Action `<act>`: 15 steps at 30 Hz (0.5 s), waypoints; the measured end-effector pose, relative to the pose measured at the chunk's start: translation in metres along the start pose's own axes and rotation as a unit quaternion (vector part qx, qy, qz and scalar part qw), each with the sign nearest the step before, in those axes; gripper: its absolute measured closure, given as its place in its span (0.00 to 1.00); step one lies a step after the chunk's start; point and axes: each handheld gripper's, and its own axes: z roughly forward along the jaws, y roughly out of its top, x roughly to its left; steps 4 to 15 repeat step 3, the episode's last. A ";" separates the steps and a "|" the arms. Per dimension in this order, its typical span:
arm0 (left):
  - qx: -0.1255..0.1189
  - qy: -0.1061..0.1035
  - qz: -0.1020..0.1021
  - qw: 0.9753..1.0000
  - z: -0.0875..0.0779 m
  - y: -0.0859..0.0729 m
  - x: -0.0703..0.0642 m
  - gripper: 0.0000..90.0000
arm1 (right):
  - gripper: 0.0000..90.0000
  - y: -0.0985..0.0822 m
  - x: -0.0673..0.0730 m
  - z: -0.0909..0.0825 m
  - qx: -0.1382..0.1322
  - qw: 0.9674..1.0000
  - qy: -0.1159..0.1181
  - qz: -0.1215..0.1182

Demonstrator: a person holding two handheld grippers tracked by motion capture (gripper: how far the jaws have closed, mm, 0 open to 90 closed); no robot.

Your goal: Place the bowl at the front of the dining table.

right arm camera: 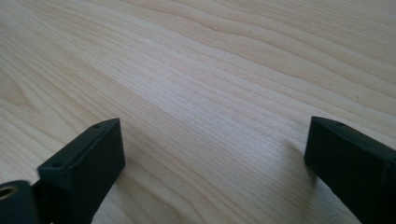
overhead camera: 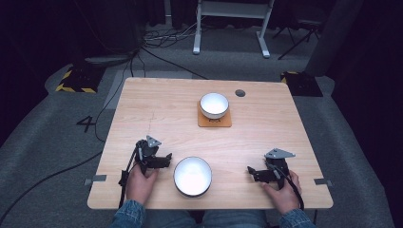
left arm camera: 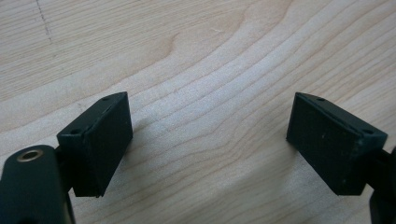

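Big white bowl (overhead camera: 192,176) sits between my left tool (overhead camera: 164,160) and right tool (overhead camera: 252,172), both spread wide, empty. Small bowl (overhead camera: 214,105) on coaster (overhead camera: 215,121) farther off; bare worktop (overhead camera: 166,114) between.

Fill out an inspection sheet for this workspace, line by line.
Surface: light wooden table, with a dark round spot near the far edge.
Job's things: large white bowl at the near edge; small white bowl on an orange mat.
Clutter: nothing seen.
Grippers: left gripper and right gripper both open, low over bare wood, holding nothing.
Cables: black cables on the floor.
Surroundings: grey carpet, white frame legs beyond.
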 end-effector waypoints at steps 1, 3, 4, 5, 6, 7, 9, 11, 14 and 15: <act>0.000 -0.002 -0.001 1.000 0.000 0.000 0.000 0.16 | 0.03 0.000 0.001 0.000 0.003 1.000 -0.001 0.007; 0.000 -0.001 0.000 1.000 0.000 0.000 0.000 0.16 | 0.02 0.001 0.001 0.000 0.005 1.000 -0.005 0.008; 0.000 -0.001 0.000 1.000 0.000 0.000 0.000 0.16 | 0.02 0.001 0.001 0.000 0.005 1.000 -0.005 0.008; 0.000 -0.001 0.000 1.000 0.000 0.000 0.000 0.16 | 0.02 0.001 0.001 0.000 0.005 1.000 -0.005 0.008; 0.000 -0.001 0.000 1.000 0.000 0.000 0.000 0.16 | 0.02 0.001 0.001 0.000 0.005 1.000 -0.005 0.008; 0.000 -0.001 0.000 1.000 0.000 0.000 0.000 0.16 | 0.02 0.001 0.001 0.000 0.005 1.000 -0.005 0.008; 0.000 -0.001 0.000 1.000 0.000 0.000 0.000 0.16 | 0.02 0.001 0.001 0.000 0.005 1.000 -0.005 0.008; 0.000 -0.001 0.000 1.000 0.000 0.000 0.000 0.16 | 0.02 0.001 0.001 0.000 0.005 1.000 -0.005 0.008; 0.000 -0.001 0.000 1.000 0.000 0.000 0.000 0.16 | 0.02 0.001 0.001 0.000 0.005 1.000 -0.005 0.008; 0.000 -0.001 0.000 1.000 0.000 0.000 0.000 0.16 | 0.02 0.001 0.001 0.000 0.005 1.000 -0.005 0.008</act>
